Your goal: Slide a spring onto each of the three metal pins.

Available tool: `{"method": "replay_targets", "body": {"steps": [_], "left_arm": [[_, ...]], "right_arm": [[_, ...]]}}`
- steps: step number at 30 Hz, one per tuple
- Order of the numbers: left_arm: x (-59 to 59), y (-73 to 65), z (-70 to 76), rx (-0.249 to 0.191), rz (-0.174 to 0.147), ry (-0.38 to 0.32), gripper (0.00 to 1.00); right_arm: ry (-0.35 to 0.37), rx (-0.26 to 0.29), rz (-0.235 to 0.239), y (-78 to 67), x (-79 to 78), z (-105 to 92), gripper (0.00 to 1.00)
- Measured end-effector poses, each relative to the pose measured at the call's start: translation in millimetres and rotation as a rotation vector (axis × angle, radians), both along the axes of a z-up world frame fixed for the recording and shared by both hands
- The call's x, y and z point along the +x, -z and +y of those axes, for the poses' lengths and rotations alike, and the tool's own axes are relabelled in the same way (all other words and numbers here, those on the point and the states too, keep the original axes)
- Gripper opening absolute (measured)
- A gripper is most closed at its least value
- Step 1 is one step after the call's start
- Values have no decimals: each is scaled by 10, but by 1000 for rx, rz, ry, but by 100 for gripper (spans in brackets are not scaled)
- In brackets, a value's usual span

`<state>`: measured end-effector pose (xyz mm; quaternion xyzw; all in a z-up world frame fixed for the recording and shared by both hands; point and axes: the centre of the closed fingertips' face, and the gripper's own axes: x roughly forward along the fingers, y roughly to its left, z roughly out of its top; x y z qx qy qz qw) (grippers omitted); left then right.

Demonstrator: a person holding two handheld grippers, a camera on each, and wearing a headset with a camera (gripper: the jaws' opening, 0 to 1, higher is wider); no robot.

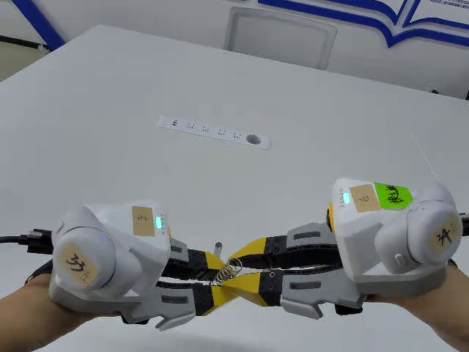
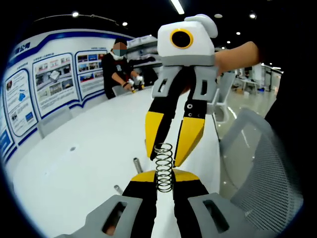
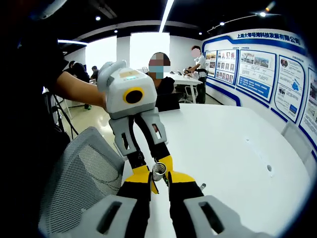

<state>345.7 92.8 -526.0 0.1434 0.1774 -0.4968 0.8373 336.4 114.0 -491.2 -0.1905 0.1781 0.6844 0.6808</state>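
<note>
Left tongs (image 2: 163, 181) are clenched on the spring (image 1: 229, 270) above the near tabletop (image 1: 146, 88). Right tongs (image 3: 159, 181) flank its other end; I cannot tell whether they grip it.

Materials and surface finish, as observed at the bench.
The spring (image 2: 164, 168) is recorded as bright bare metal wire. Shells of the left gripper (image 2: 164, 179) and right gripper (image 3: 159, 179) are noted as smooth white plastic, slightly glossy, with matt yellow-and-black jaw tips and paper labels (image 1: 143, 220). The table (image 1: 146, 88) is smooth matt white; the chair back (image 2: 267, 168) is grey mesh.
</note>
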Motion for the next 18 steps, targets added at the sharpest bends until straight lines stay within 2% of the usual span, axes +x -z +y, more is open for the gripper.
{"method": "replay_targets", "body": {"steps": [2,4,11,12,14,16,17,18], "left_arm": [[-7,-15,-5,-9,1,1,11],[-9,-1,-6,3,2,5,11],[-3,-7,-13,8,1,6,11],[-15,-26,-21,-8,13,6,11],[-18,-76,-57,-39,14,3,11],[-3,-76,-62,-31,6,1,11],[22,-33,-36,11,-10,0,11],[26,-13,-27,25,-16,1,11]], "right_arm": [[11,30,26,-43,-8,4,14],[19,58,54,-90,-17,20,14],[-3,62,24,-108,-44,60,11],[1,75,47,-127,-53,78,11],[7,107,80,-187,-67,131,11],[-6,97,58,-179,-82,171,10],[-31,59,4,-134,-68,170,10],[-30,44,-2,-110,-69,183,10]]}}
